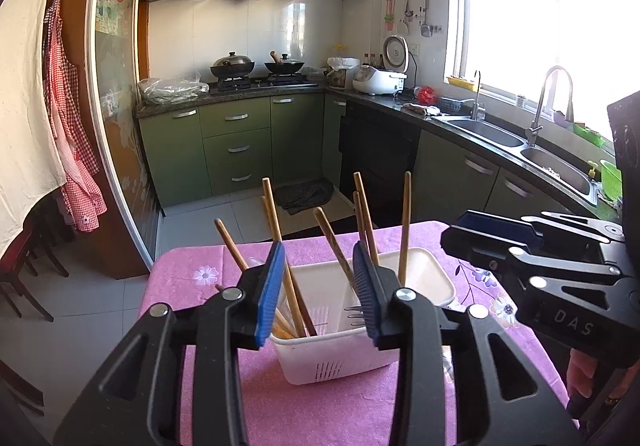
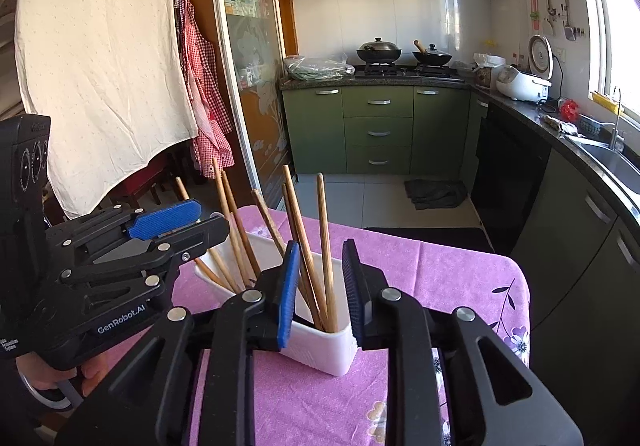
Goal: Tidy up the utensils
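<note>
Both the left hand-held gripper [image 1: 320,286] and right hand-held gripper [image 2: 320,292] stand apart, empty, just before the white utensil basket [image 1: 340,362].

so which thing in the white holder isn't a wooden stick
The metal fork, lying low inside the white utensil holder with only its tines showing by the left gripper; all the others are tall wooden chopsticks that stick up above the rim.
</note>
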`<action>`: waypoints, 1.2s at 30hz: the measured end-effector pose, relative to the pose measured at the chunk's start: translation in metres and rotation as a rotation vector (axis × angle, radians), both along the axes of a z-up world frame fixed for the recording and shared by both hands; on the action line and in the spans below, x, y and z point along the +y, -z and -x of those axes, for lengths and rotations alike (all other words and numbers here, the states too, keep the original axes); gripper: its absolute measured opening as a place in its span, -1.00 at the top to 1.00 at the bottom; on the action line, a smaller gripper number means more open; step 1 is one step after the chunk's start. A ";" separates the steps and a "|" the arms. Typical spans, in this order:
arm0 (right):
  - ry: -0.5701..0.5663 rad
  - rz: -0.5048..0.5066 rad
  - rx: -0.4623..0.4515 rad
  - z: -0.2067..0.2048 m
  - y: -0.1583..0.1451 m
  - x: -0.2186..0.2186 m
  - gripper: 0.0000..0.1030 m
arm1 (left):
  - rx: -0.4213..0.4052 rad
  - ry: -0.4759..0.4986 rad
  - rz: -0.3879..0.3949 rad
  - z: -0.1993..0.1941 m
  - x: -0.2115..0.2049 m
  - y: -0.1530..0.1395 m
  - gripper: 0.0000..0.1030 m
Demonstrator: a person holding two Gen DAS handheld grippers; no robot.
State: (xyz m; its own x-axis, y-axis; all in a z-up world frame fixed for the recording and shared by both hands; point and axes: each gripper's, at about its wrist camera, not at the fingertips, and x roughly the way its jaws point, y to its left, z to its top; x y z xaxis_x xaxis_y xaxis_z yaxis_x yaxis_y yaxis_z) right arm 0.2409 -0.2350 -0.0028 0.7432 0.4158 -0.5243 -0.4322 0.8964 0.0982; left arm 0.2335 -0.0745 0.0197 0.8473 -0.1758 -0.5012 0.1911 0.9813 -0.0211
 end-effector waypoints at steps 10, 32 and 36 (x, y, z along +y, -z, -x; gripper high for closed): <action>0.066 -0.055 -0.121 0.137 -0.006 -0.045 -0.64 | -0.092 -0.060 -0.039 0.104 0.014 -0.008 -0.85; 0.230 -0.004 -0.206 0.276 0.033 -0.068 -0.91 | -0.013 -0.140 0.018 0.220 0.057 0.030 -0.86; 0.229 -0.009 -0.211 0.276 0.030 -0.067 -0.91 | -0.009 -0.135 0.022 0.224 0.056 0.030 -0.86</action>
State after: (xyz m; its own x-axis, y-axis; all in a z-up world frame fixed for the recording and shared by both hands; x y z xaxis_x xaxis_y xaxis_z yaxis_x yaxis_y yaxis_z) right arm -0.0350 -0.3023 -0.0323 0.9103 0.2282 -0.3453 -0.2303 0.9725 0.0358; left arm 0.0099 -0.0186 -0.0105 0.8684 -0.0710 -0.4908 0.0580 0.9974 -0.0417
